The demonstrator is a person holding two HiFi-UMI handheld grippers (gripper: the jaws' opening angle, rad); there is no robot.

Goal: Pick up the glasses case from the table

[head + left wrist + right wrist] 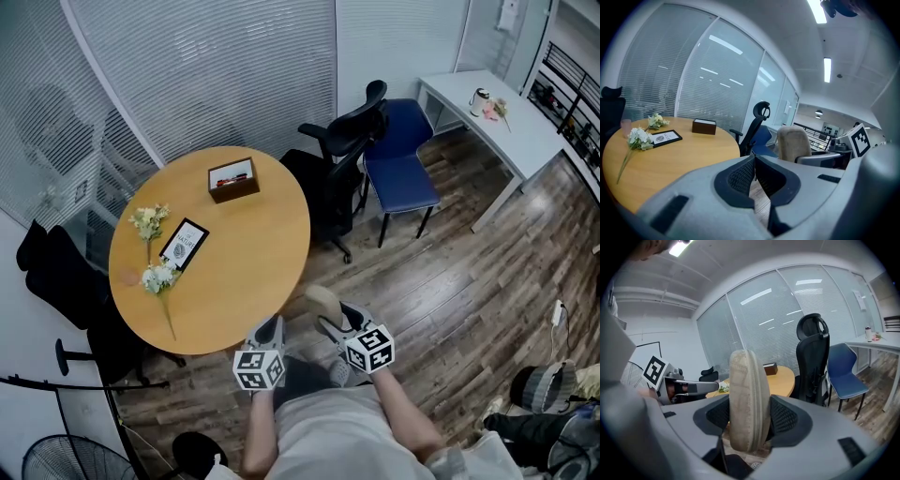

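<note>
The right gripper [749, 420] pinched the glasses case [747, 380], clear of the worktop's [253, 272] edge. It had to squeeze firmly and steadily. The left gripper [754, 164] was pressed together.

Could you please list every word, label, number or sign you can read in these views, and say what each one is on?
No text here can be read as words.
On the black-framed card lying on the round table: printed lines and an emblem, too small to read.
On the marker cubes: black-and-white square patterns only, no letters.
On the glasses case: no print visible.
</note>
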